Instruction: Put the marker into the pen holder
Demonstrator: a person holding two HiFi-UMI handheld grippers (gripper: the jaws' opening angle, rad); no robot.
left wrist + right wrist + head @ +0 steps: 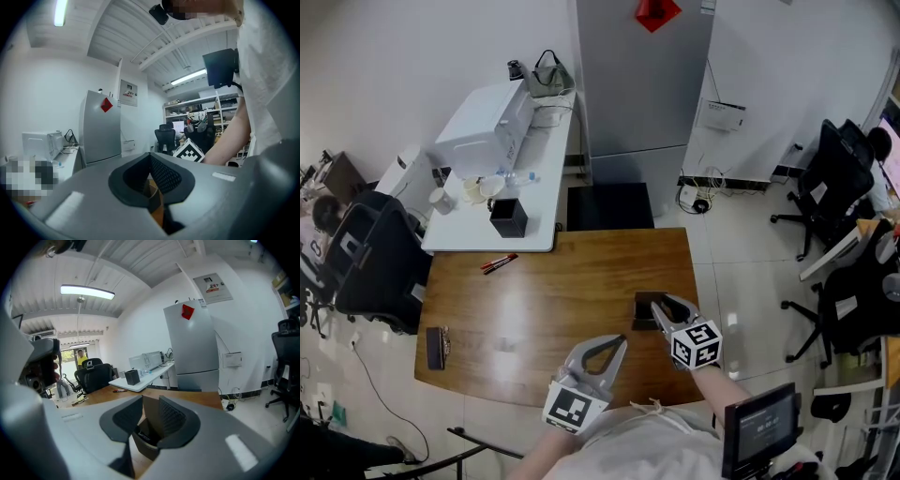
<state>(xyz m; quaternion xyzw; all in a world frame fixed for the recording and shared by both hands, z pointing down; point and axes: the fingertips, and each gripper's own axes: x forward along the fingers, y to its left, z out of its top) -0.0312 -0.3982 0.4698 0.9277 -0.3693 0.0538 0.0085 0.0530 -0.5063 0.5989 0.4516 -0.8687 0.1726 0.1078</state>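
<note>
A dark brown pen holder stands on the wooden table, right of its middle. My right gripper hangs just over the holder's right side. In the right gripper view the right gripper is open by a narrow gap, with the pen holder directly under the jaws. A dark marker with white print lies inside the holder. My left gripper is shut and empty, near the table's front edge, a little left of the holder. The left gripper points toward the right gripper's marker cube.
Two red markers lie at the table's far left edge. A dark flat object rests at its left end. A white side table behind carries a black box and a white machine. Office chairs stand at the left.
</note>
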